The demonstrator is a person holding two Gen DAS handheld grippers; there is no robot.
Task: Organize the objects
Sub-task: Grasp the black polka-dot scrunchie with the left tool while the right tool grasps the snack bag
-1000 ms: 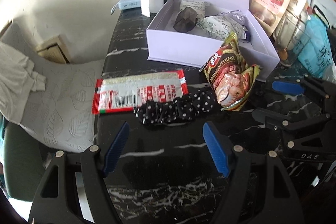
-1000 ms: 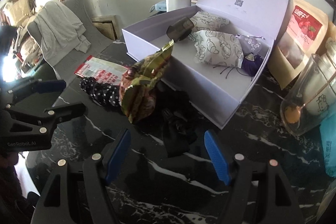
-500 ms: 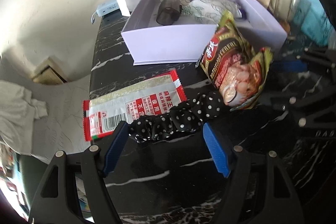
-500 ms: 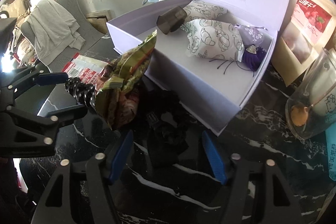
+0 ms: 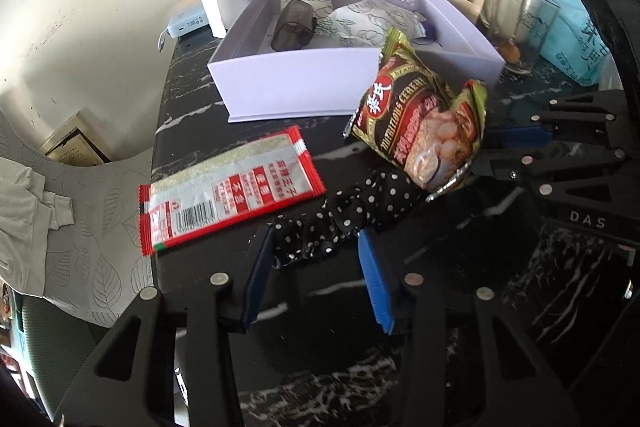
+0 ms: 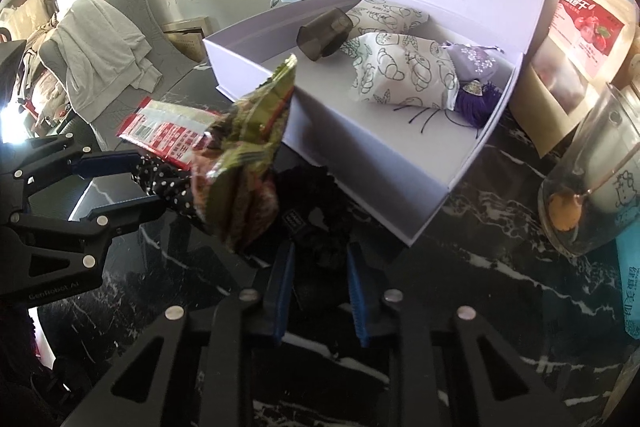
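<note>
currently the left gripper (image 5: 316, 247) sits at lower centre of the left wrist view, its jaws having just been closing; they now stand narrow with the near end of the polka-dot scrunchie (image 5: 352, 211) between the blue pads, and contact looks made on the left pad though the right side is less certain. the scrunchie lies on the black marble worktop (image 5: 500, 267), running up and right until it disappears under the cereal packet (image 5: 420, 123), which leans at centre right. a red sachet (image 5: 228, 187) lies flat at centre left, just beside the scrunchie. the open lavender box (image 5: 304, 87) stands at upper centre, holding printed pouches and a dark case.

in the right wrist view the right gripper (image 6: 320, 267) is at lower centre, its jaws also just closing and now nearly together, pinching the black scrunchie (image 6: 316, 223) on the worktop just in front of the box's near wall. the cereal packet stands left of centre in that view, the left gripper at far left. a glass jar (image 6: 592, 187) sits at the right edge
</note>
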